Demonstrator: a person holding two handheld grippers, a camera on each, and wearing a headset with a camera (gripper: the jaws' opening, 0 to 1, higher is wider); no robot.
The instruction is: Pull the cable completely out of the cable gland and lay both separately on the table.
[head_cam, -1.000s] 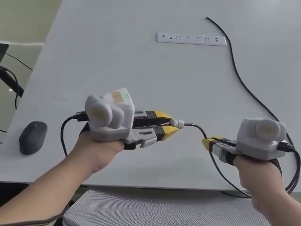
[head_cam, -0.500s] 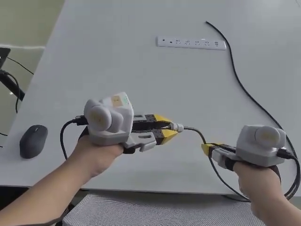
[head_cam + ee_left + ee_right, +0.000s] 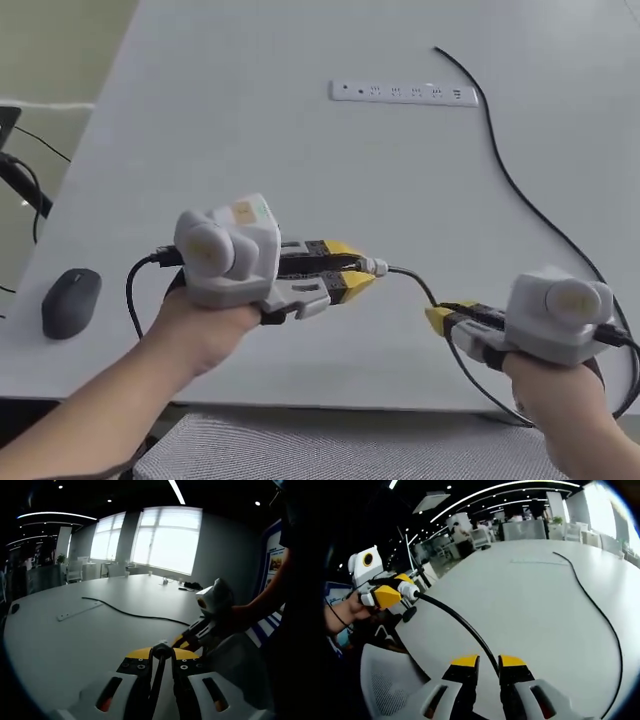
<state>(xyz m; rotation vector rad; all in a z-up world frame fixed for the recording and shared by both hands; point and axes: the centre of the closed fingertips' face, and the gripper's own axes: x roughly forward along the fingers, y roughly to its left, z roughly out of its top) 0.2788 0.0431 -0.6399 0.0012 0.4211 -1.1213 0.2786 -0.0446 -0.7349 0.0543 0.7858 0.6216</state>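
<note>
Pulling straight along the cable's line is advised. The gland (image 3: 375, 266) is clamped at the left gripper (image 3: 360, 268) jaw tips, and the cable (image 3: 415, 280) is pinched between the right gripper (image 3: 440, 315) jaws. Both are held above the table (image 3: 300, 150) near its front edge, so the grippers should be drawn steadily apart.

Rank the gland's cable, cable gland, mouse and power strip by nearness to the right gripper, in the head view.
1. Gland's cable: between the right gripper's jaws.
2. Cable gland: to its left, in the left gripper's jaws.
3. Mouse, far left, and power strip, far side of the table: too close to call.
</note>
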